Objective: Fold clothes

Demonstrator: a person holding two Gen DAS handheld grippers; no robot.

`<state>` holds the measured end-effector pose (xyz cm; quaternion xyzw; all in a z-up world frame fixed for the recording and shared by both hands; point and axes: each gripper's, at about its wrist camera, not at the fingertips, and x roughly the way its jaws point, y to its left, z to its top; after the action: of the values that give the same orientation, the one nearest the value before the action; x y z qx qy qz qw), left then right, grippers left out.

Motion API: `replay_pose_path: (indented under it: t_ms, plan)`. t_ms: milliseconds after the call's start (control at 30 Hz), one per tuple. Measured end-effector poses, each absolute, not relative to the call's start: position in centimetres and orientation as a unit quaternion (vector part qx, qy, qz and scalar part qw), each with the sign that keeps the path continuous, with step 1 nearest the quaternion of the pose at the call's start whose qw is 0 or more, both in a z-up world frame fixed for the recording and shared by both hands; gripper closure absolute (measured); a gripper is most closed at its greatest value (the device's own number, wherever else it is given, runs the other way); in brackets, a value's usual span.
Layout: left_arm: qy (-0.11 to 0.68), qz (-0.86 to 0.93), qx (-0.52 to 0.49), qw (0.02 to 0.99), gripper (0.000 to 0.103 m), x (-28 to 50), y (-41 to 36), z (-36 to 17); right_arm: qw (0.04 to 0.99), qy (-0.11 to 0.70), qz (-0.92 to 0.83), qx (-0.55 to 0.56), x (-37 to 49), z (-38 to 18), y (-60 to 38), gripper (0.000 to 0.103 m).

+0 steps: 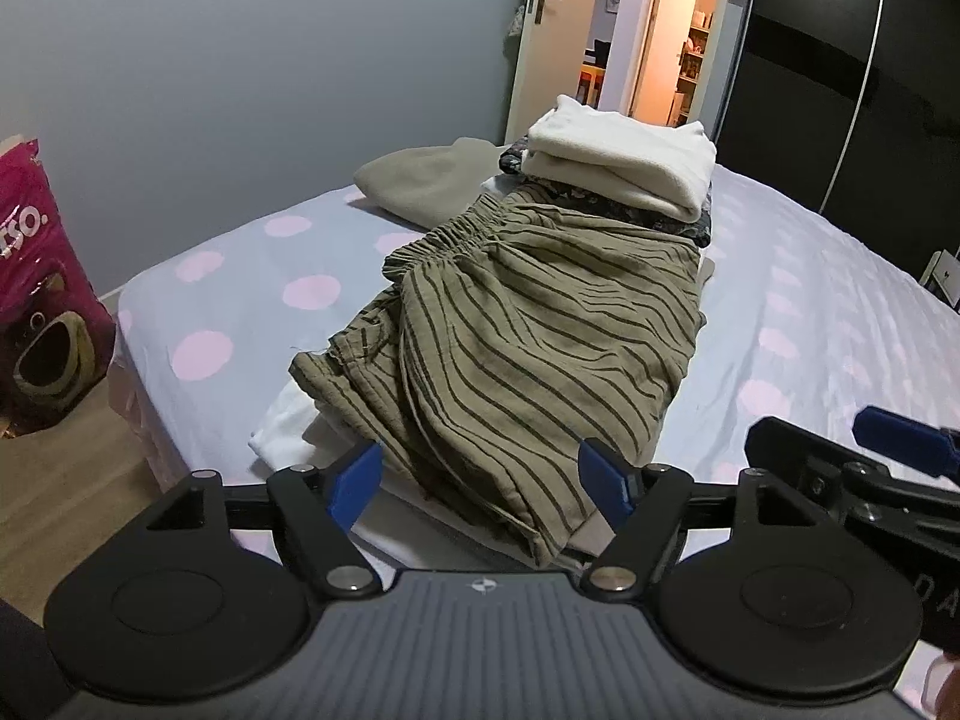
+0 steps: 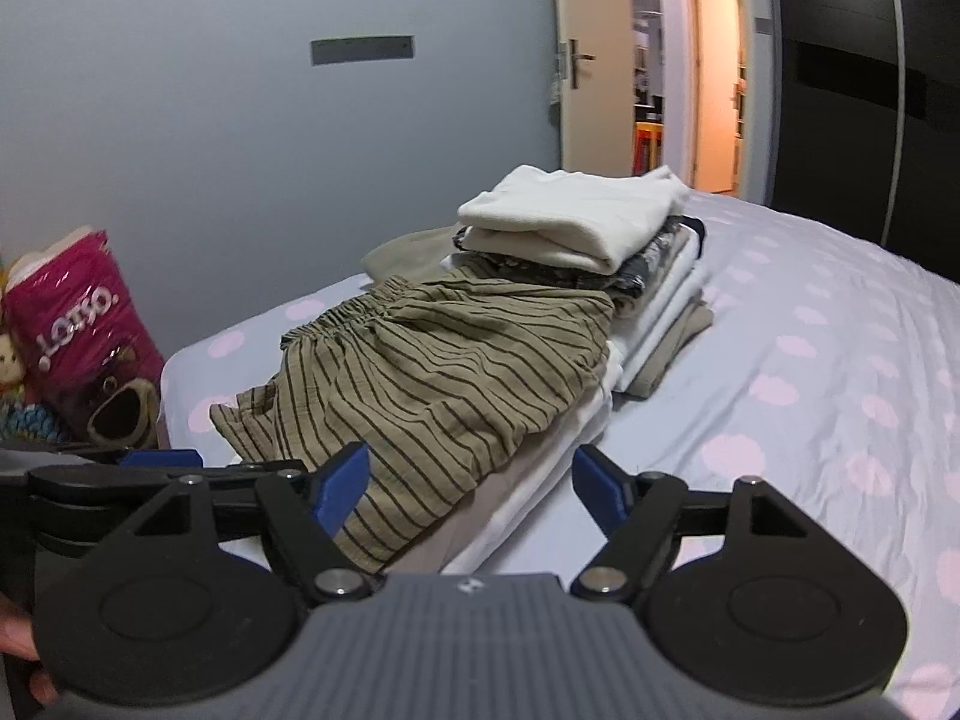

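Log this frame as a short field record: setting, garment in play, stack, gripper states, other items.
setting: bed with a pale sheet dotted pink
garment in play: olive striped shorts, elastic waistband away from the cameras, lying on white folded clothes
stack: cream folded top on top of the pile of folded clothes behind the shorts
left gripper: open, empty, near hem of the shorts
right gripper: open, empty
other items: pink bag on the floor at left, open door beyond
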<state>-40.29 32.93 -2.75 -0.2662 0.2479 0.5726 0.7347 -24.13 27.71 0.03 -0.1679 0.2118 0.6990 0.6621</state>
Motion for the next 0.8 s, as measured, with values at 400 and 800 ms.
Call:
replay_pose_path:
  t_ms: [400, 800]
  plan:
    - [0.26, 0.569, -0.277, 0.729, 0.031, -40.5, 32.7, -3.5, 0.672, 0.222, 0.689, -0.158, -24.4, -0.9, 26.3, 0.026]
    - [0.255, 0.569, -0.277, 0.731, 0.029, -40.7, 32.6, -3.4, 0.674, 0.214, 0.689, -0.157, -24.5, -0.7, 25.9, 0.026]
